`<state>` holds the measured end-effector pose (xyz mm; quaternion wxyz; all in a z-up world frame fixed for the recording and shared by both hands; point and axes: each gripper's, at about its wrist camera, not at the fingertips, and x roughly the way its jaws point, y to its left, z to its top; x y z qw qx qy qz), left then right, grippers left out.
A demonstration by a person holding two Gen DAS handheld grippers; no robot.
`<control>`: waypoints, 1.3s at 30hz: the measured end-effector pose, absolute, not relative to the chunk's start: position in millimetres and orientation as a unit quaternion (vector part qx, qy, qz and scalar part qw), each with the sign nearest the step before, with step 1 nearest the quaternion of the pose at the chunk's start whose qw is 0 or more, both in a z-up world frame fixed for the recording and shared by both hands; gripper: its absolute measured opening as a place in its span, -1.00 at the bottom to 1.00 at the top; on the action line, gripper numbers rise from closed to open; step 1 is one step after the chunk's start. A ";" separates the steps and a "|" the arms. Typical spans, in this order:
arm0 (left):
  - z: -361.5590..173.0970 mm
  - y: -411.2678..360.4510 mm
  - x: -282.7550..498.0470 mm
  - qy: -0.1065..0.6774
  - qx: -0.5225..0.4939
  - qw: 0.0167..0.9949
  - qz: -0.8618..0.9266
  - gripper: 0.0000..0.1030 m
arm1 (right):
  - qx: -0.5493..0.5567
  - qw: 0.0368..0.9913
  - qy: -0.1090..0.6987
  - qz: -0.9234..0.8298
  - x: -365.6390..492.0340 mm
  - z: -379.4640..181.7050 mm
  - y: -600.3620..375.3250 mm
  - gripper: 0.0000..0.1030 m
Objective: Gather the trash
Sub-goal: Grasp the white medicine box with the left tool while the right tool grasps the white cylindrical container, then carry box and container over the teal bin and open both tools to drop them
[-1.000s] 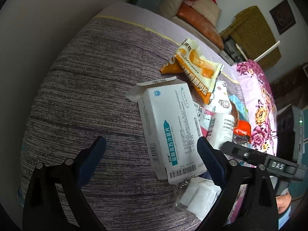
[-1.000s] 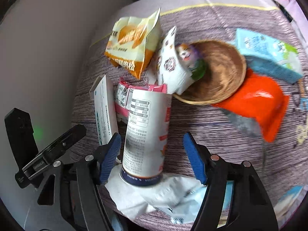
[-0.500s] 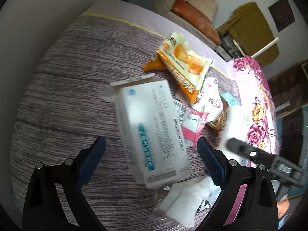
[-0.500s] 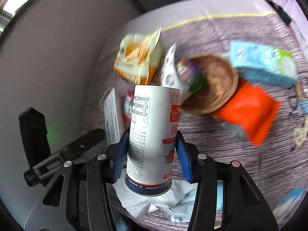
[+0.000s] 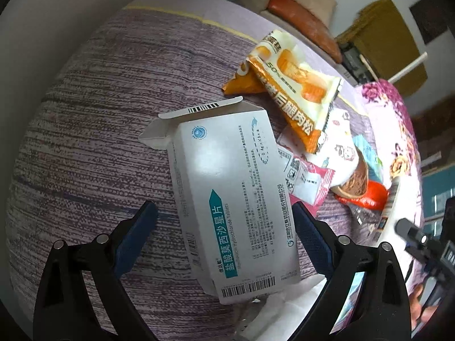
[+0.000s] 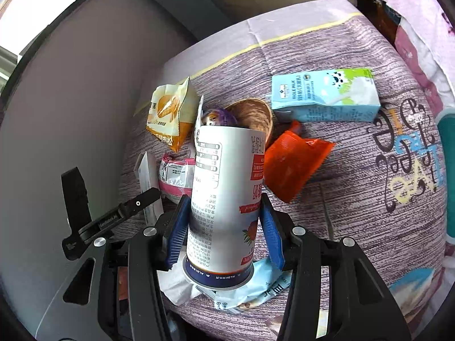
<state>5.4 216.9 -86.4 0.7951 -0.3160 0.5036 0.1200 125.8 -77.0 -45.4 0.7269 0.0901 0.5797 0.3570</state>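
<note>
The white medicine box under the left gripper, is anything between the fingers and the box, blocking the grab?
Nothing visible does. The white medicine box lies between the left gripper's closing fingers, with only bare purple bedspread in the gap. The pink wrapper lies beyond the right finger, outside its path.

A bed with a purple striped cover is carrying a milk carton, orange pouch, snack bag and woven bowl.

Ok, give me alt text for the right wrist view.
The right gripper clamps a white drink can between its blue fingers, above a purple striped cloth littered with a milk carton, orange pouch and snack bag.
</note>
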 end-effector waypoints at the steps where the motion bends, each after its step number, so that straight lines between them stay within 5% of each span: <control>1: -85.3 216.3 4.5 0.504 -0.305 0.799 0.123 0.54 | 0.093 0.727 0.579 0.357 125.5 -45.5 -79.1 -0.10; 5: -81.6 218.7 -3.7 0.500 -0.300 0.801 0.136 0.34 | 0.105 0.726 0.576 0.360 124.8 -42.4 -95.8 -0.10; 18: -12.5 186.9 -6.9 0.465 -0.234 0.843 0.136 0.32 | 0.139 0.744 0.552 0.349 131.7 -36.0 -139.4 -0.10; 39: 7.8 -40.2 108.0 0.500 -0.077 0.860 -0.059 0.32 | 0.266 0.780 0.509 0.248 164.8 -56.8 -312.3 -0.10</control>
